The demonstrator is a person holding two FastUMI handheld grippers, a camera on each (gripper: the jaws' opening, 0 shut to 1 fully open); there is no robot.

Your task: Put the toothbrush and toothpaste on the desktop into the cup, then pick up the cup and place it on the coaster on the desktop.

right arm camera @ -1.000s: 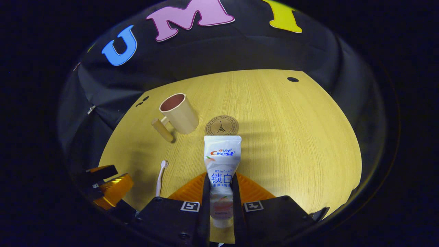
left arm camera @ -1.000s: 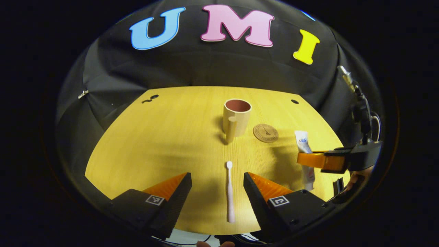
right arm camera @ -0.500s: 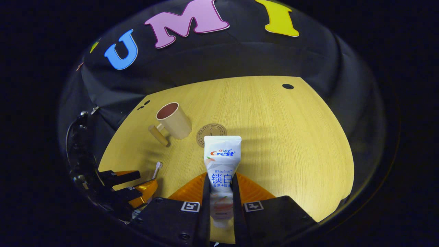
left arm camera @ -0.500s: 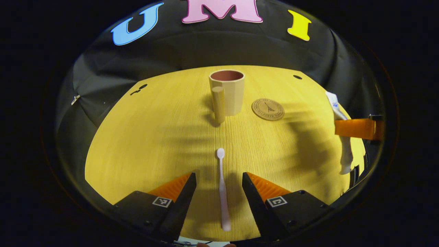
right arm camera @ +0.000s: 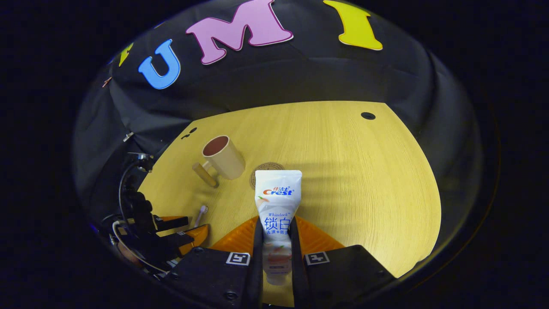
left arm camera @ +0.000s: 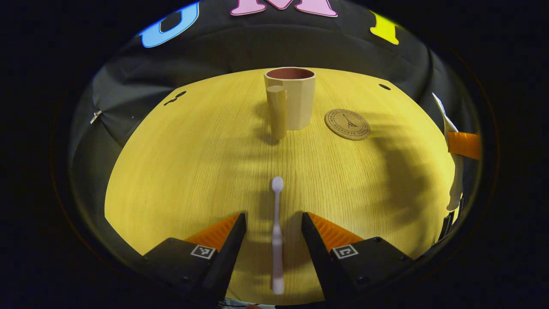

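A pale pink toothbrush [left arm camera: 277, 231] lies flat on the wooden table [left arm camera: 193, 163], head pointing away, between the fingers of my open left gripper [left arm camera: 273, 219], which touch nothing. Beyond it stands a beige cup [left arm camera: 296, 101] with its handle toward me, and a round cork coaster [left arm camera: 347, 124] lies to its right. My right gripper [right arm camera: 276, 225] is shut on a white toothpaste tube [right arm camera: 278, 201], held off the table with its flat end forward. The tube hides part of the coaster [right arm camera: 262, 167]. The cup [right arm camera: 225, 159] stands left of it.
Small dark holes mark the table's far corners [left arm camera: 384, 87] [left arm camera: 180, 94]. The booth's black cloth wall rises behind the table. The right gripper's finger [left arm camera: 463, 145] shows at the right edge. The left gripper [right arm camera: 180, 231] and its cables sit low on the left.
My left gripper has come down and forward, so the toothbrush handle lies deeper between its fingers. My right gripper has risen and drawn back, carrying the toothpaste.
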